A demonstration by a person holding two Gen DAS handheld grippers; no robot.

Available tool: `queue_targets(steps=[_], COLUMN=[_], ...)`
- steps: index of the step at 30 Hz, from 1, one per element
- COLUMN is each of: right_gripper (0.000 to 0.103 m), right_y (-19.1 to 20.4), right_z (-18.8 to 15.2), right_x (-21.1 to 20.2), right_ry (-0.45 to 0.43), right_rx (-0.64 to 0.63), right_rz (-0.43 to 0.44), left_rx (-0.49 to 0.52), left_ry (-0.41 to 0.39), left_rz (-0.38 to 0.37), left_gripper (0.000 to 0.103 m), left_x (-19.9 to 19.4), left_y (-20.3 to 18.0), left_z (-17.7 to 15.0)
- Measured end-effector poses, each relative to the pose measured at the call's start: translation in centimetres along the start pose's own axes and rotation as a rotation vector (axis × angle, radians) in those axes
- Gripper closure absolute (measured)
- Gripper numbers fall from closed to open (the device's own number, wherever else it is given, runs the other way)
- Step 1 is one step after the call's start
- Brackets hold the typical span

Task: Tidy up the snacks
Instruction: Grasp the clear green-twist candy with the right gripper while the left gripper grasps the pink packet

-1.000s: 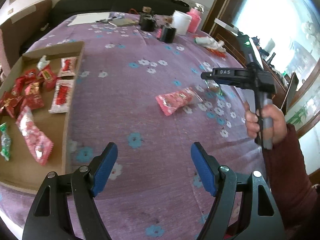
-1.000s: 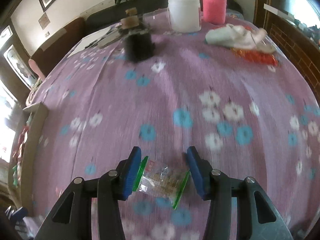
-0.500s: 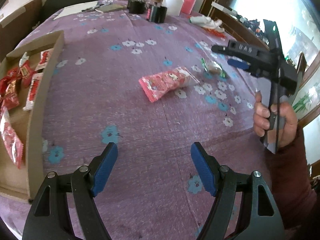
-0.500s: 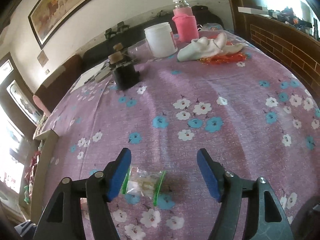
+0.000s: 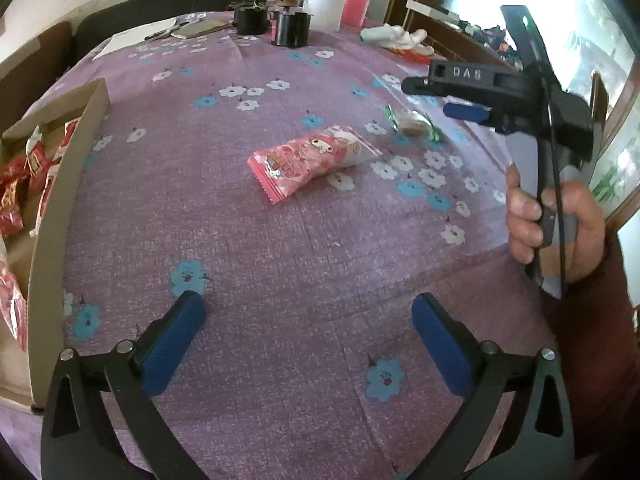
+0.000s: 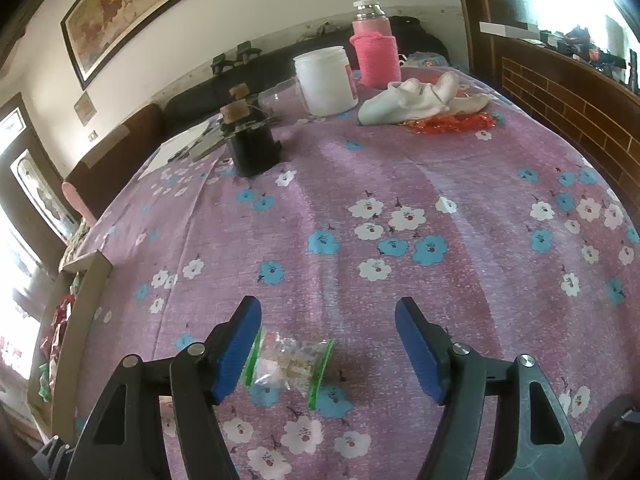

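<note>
A pink snack packet [image 5: 312, 158] lies on the purple flowered tablecloth, ahead of my left gripper [image 5: 308, 340], which is open and empty. A small clear packet with green ends [image 6: 288, 362] lies on the cloth between the fingers of my right gripper [image 6: 328, 350], close to its left finger; the jaws are wide open. The same packet shows in the left wrist view [image 5: 412, 124], under the right gripper [image 5: 468, 112]. A cardboard box [image 5: 52, 216] at the left holds several red and pink snack packets [image 5: 16, 188].
At the table's far end stand a white jar [image 6: 326, 80], a pink-sleeved bottle [image 6: 376, 52], dark corked jars [image 6: 250, 144], papers and a white cloth [image 6: 416, 100] over orange wrappers. A dark sofa runs behind the table. A window ledge is at the right.
My right gripper has opened and let go of the clear green-ended packet, which now lies on the cloth. My left gripper has moved right, away from the box, toward the pink packet.
</note>
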State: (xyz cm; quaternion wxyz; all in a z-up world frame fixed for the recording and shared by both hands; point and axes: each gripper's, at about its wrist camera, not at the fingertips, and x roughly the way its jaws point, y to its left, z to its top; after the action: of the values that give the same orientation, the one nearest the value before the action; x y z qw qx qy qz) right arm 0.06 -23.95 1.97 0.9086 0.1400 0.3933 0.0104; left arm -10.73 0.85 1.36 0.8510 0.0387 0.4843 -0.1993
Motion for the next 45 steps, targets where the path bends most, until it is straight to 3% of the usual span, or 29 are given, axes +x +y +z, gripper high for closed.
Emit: queue_targets(steps=[6, 9, 13, 18, 23, 28, 31, 32, 36, 37, 38, 39, 40, 41, 45], right_gripper=[0.031, 0.031, 0.031, 0.027, 0.026, 0.027, 0.033, 0.042, 0.052, 0.052, 0.052, 0.052, 0.052, 0.052, 0.052], right_y=[-0.3, -0.3, -0.1, 1.5, 4.1, 4.7, 4.6, 4.7, 4.5, 4.4, 4.3, 4.2, 4.1, 3.9, 3.3], right_z=[0.1, 0.1, -0.1, -0.6, -1.8, -2.2, -2.1, -2.1, -2.2, -2.1, -2.0, -2.0, -1.9, -1.8, -1.5], right_x=[-0.4, -0.4, -0.4, 0.7, 1.7, 1.9, 1.9, 1.9, 1.6, 1.6, 1.6, 1.5, 1.5, 1.4, 1.0], right_ry=[-0.017, -0.005, 0.015, 0.079, 0.105, 0.102, 0.1, 0.096, 0.085, 0.084, 0.085, 0.084, 0.081, 0.078, 0.056], right_rx=[0.012, 0.009, 0.0, -0.073, -0.21, -0.247, -0.251, -0.259, -0.261, -0.258, -0.252, -0.246, -0.241, -0.232, -0.198], right_rz=[-0.002, 0.016, 0.048, 0.068, -0.026, -0.068, -0.086, -0.105, -0.114, -0.114, -0.113, -0.115, -0.119, -0.122, -0.119], left_rx=[0.083, 0.058, 0.02, 0.101, 0.197, 0.262, 0.293, 0.299, 0.321, 0.319, 0.303, 0.281, 0.262, 0.246, 0.195], left_ry=[0.016, 0.021, -0.039, -0.12, -0.111, -0.093, -0.081, -0.08, -0.06, -0.052, -0.052, -0.041, -0.035, -0.024, -0.021], left_rz=[0.06, 0.021, 0.057, 0.117, 0.149, 0.146, 0.156, 0.158, 0.184, 0.177, 0.145, 0.118, 0.108, 0.127, 0.145], left_gripper=[0.0, 0.0, 0.0, 0.0, 0.0, 0.0, 0.0, 0.0, 0.001, 0.005, 0.018, 0.041, 0.054, 0.081, 0.081], left_x=[0.3, 0.0, -1.4, -2.2, 0.2, 2.4, 3.5, 3.7, 4.9, 5.1, 5.1, 4.9, 4.8, 4.7, 4.1], left_y=[-1.1, -0.5, 1.0, 0.8, -0.4, -1.8, -2.7, -2.9, -3.3, -3.3, -3.2, -3.1, -3.0, -2.9, -2.3], left_z=[-0.3, 0.0, 1.8, 4.7, 6.8, 7.5, 7.8, 7.9, 8.0, 7.9, 7.9, 7.9, 8.0, 8.2, 8.1])
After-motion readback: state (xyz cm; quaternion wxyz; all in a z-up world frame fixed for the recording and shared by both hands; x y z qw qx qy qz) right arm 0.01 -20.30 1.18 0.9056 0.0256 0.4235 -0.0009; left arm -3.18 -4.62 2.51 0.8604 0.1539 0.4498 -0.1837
